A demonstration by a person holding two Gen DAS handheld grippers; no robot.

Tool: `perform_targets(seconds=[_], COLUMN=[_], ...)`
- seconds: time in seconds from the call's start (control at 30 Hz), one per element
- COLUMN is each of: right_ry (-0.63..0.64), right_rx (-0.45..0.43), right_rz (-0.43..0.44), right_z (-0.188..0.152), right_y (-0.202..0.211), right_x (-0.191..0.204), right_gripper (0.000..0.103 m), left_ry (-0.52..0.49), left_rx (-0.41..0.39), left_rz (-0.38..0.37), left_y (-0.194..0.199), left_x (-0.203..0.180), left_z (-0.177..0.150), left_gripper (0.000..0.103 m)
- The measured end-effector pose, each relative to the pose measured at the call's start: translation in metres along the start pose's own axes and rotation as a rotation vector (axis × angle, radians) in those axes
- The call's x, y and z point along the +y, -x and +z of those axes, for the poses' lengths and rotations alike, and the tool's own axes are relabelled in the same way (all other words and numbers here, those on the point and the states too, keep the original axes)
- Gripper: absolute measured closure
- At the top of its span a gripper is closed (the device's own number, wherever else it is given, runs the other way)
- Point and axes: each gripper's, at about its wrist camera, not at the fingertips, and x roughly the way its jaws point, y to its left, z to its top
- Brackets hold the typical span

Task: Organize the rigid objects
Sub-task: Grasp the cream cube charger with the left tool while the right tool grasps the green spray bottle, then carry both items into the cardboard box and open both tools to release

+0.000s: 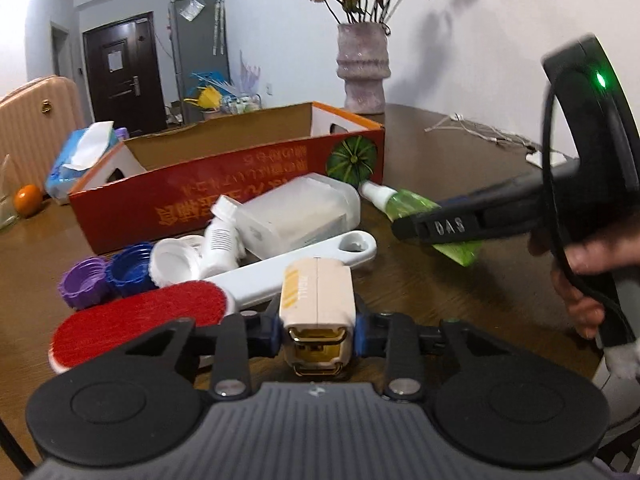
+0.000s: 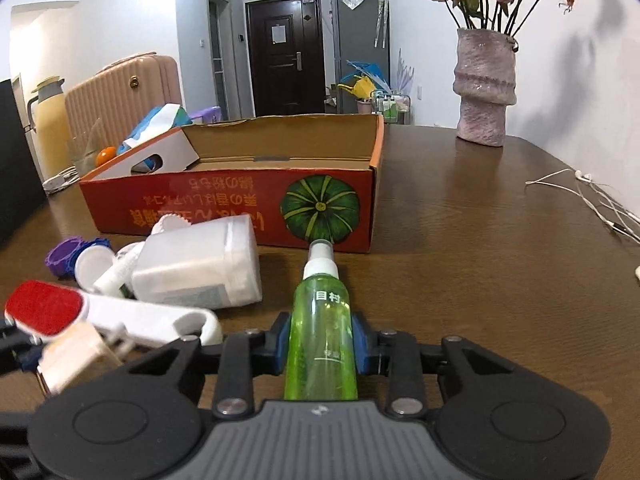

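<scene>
My left gripper [image 1: 318,330] is shut on a beige box-shaped object with a gold clasp [image 1: 318,296], held just above the table. My right gripper [image 2: 321,346] is shut on a green spray bottle [image 2: 322,332] whose white nozzle points at the orange cardboard box [image 2: 240,208]. The box is open with nothing seen inside. In the left wrist view the right gripper [image 1: 420,230] holds the green bottle [image 1: 412,204] at right of the box [image 1: 224,188]. A frosted white jar [image 1: 304,212], a small white bottle [image 1: 220,240], a red lint brush [image 1: 140,320] and caps [image 1: 128,268] lie before the box.
A pink vase of dried roses [image 2: 484,84] stands at the back right of the wooden table [image 2: 480,260]. White earphone cables [image 2: 592,196] lie at right. A tissue pack [image 1: 84,152] and an orange [image 1: 28,199] sit left of the box. A suitcase [image 2: 124,92] stands beyond.
</scene>
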Motion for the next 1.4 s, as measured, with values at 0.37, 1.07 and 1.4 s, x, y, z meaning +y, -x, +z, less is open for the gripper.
perform_targets(seconds=[0.37,1.07,1.4], right_ry=[0.029,0.014,-0.051], right_rx=[-0.116,-0.240,-0.097], right_rz=[-0.033,0.026,0.100], right_z=[-0.022,0.005,0.100], right_y=[0.084,0.132,0.018], right_x=[0.025,0.053,0.025], right_gripper=[0.073,0.073,0.073], left_ry=[0.092,0.242,0.243], left_rx=[-0.142,-0.252,-0.087], left_rz=[0.137,0.223,0.165], left_y=[0.078,0.117,-0.003], left_x=[0.009,0.087,0.160], left_z=[0.004,0.036,0.126], left_gripper=[0.071,0.071,0.071])
